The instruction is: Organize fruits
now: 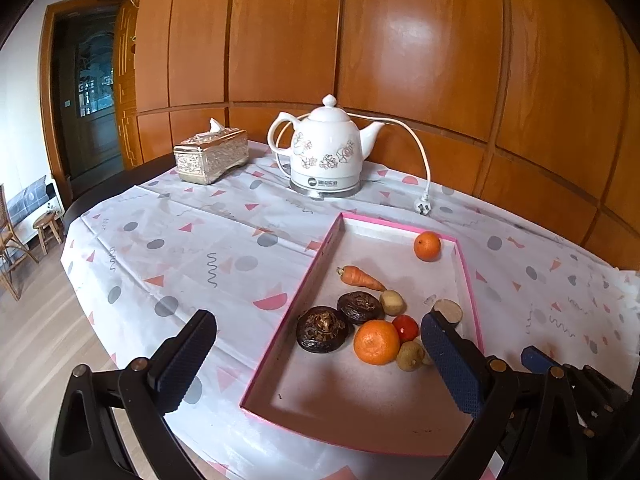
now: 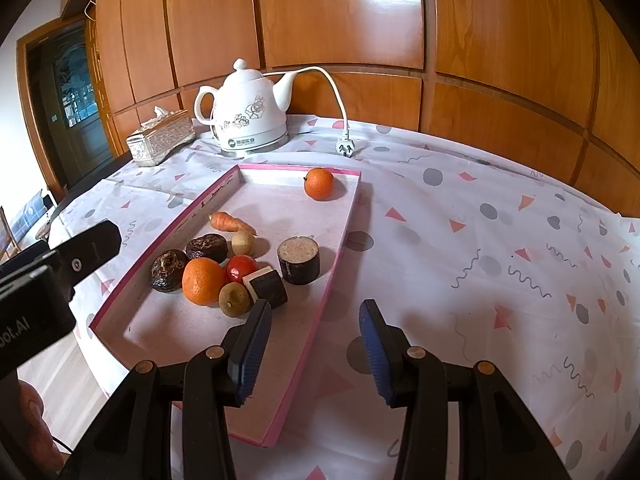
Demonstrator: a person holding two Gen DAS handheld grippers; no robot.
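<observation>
Both tongs gape, nothing held: left gripper (image 1: 320,356) over the pink tray (image 1: 292,300), right gripper (image 2: 316,344) astride its right rim. Near orange (image 2: 203,281) sits mid-cluster, touching the tomato (image 2: 241,267); judged light, firm, rollable, so grip across its widest part. Far orange (image 2: 319,184) stands clear; low tray walls.
</observation>
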